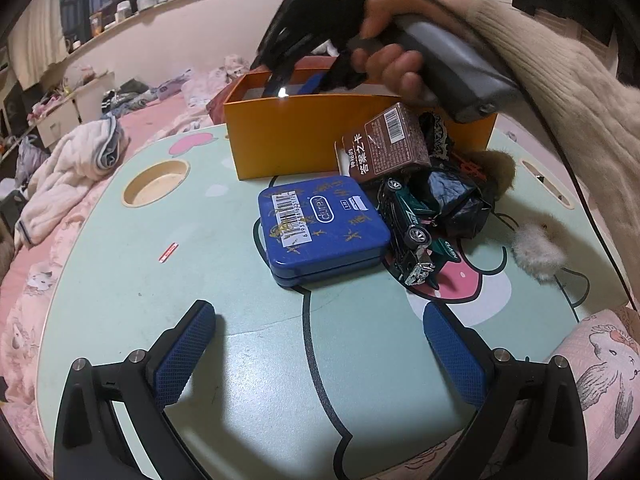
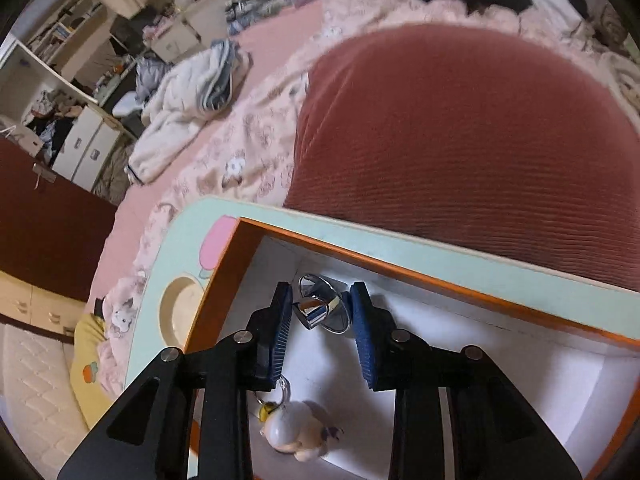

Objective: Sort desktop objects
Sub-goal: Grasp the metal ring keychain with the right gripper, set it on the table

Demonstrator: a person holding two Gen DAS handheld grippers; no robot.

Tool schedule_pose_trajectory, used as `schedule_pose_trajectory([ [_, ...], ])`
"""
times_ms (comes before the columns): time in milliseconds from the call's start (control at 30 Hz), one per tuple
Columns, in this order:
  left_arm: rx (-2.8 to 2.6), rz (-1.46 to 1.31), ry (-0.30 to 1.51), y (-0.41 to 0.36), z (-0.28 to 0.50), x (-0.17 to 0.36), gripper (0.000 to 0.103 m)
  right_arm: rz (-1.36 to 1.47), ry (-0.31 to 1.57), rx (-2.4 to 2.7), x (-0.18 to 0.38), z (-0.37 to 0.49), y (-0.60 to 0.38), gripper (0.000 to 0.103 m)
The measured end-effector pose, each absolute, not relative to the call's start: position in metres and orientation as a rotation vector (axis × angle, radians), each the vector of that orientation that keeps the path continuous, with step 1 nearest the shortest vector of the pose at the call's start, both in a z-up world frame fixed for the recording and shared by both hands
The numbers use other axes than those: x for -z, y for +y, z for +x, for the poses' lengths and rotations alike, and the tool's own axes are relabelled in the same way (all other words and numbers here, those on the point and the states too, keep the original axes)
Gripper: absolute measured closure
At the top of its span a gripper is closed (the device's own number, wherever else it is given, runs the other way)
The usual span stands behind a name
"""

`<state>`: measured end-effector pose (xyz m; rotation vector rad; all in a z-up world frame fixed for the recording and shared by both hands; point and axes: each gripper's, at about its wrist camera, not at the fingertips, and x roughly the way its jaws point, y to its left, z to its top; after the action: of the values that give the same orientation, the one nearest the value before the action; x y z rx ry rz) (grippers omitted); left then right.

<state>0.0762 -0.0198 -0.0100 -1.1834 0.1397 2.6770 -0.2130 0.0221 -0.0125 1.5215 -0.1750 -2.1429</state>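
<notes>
I've got the right gripper (image 2: 320,312) down inside the orange box (image 2: 440,276), jaws clamped on a chrome hook (image 2: 318,308) just above the white floor, so it goes straight down. Left gripper (image 1: 320,344) hangs wide apart and empty; the blue tin (image 1: 320,224) lies dead ahead, nearer this hand, toy car (image 1: 412,232) just right.

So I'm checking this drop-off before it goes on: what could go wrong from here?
The right gripper sits inside the orange box with a shiny metal piece between its pads; whether they grip it is unclear, and polished metal could slip. A small figurine keychain lies just beneath the fingers and could get snagged or knocked. On the table, the toy car sits in a tight pile, likely to shift when picked.
</notes>
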Motion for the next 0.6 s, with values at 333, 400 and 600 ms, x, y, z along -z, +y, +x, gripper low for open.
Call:
schedule_pose_trajectory([
  [333,-2.679,-1.185,0.137,-0.02,0.077,0.009,0.0,1.154,-0.289,2.163,-0.043,-0.097,0.096,0.072],
  [400,-2.682,-1.185,0.127,-0.02,0.078,0.008,0.0,1.138,-0.347,2.144,-0.043,-0.076,0.118,0.072],
  [600,-2.694,-1.13,-0.025,-0.039,0.079,-0.005,0.0,1.12,-0.402,2.22,-0.034,-0.04,0.158,0.072],
])
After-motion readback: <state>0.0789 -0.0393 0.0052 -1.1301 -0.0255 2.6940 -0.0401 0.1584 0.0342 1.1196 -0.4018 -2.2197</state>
